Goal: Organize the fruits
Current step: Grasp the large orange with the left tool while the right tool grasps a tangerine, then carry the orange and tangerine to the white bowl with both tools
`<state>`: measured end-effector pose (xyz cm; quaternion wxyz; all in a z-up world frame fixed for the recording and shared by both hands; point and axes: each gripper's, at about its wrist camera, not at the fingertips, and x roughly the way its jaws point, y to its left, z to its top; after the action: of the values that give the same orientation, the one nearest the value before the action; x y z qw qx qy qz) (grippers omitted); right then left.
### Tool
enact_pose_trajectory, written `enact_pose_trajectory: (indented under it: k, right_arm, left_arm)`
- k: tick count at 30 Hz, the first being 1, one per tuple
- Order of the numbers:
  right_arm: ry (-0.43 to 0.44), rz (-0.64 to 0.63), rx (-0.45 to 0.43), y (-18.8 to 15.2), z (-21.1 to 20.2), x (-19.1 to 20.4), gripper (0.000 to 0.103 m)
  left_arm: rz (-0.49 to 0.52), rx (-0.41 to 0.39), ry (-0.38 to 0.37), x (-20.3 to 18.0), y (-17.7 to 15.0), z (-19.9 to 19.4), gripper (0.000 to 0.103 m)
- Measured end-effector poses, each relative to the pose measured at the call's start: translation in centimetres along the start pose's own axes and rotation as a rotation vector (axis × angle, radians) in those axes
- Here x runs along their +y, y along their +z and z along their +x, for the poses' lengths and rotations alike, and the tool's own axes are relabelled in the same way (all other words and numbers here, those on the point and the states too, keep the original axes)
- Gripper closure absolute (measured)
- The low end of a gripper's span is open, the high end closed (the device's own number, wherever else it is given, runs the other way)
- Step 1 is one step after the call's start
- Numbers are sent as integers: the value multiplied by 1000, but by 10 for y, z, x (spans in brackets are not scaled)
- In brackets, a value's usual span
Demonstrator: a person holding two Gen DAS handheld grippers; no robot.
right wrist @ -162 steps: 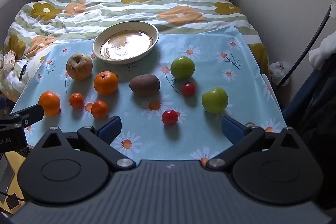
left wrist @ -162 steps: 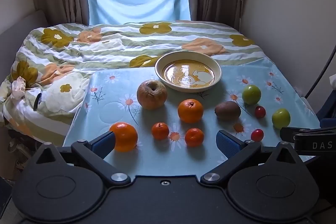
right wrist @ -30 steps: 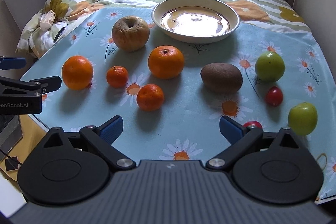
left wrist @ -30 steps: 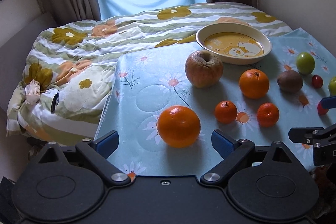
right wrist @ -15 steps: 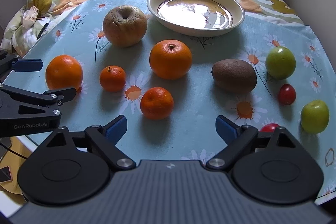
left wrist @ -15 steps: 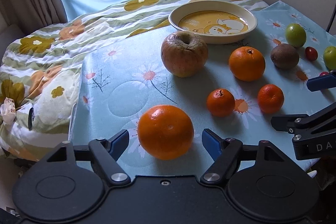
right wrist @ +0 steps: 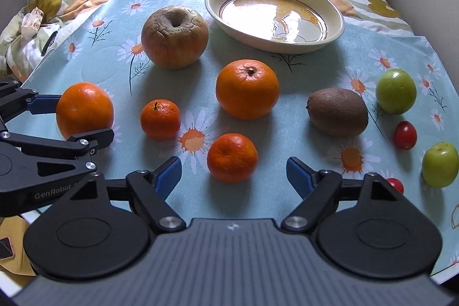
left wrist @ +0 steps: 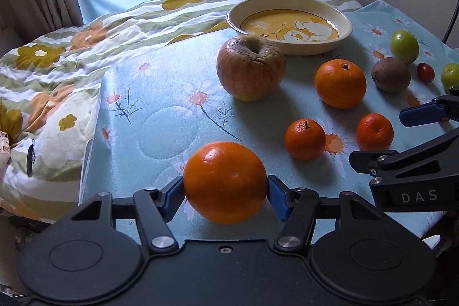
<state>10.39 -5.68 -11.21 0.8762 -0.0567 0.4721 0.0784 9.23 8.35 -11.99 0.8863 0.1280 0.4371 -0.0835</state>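
Note:
My left gripper (left wrist: 226, 192) is shut on a large orange (left wrist: 225, 182) at the table's front left; its blue pads press both sides, as the right wrist view also shows (right wrist: 84, 110). My right gripper (right wrist: 233, 174) is open, with a small tangerine (right wrist: 232, 157) just ahead between its fingers, not touched. A cream bowl (right wrist: 335, 32) stands at the back. In front of it lie a wrinkled apple (right wrist: 174, 37), a second orange (right wrist: 247, 89), another tangerine (right wrist: 160, 119) and a kiwi (right wrist: 338, 111).
Two green fruits (right wrist: 396, 91) (right wrist: 439, 164) and small red tomatoes (right wrist: 404, 134) lie at the right. The daisy tablecloth (left wrist: 160, 116) covers the table. A flowered quilt (left wrist: 57, 62) lies behind and to the left. A wall is at the right.
My left gripper has moved forward and shut on the large orange. My right gripper has moved closer to the small tangerine and narrowed a little, still open.

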Motion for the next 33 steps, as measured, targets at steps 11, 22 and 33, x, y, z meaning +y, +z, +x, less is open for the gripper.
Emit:
enact_pose_trajectory:
  k: [11,22,33]
  right_arm:
    - [5,-4,24,5,9,-2,28]
    - [48,-13,20,7,1,-9,49]
    - [76,-25,-52,21,-45,-36,49]
  left_arm:
    - [-38,6,-23,4,-6,-5,38]
    - [-101,-1,-12,2,-5,-20,38]
    - [-165,-66,20,-15,13,-68,38]
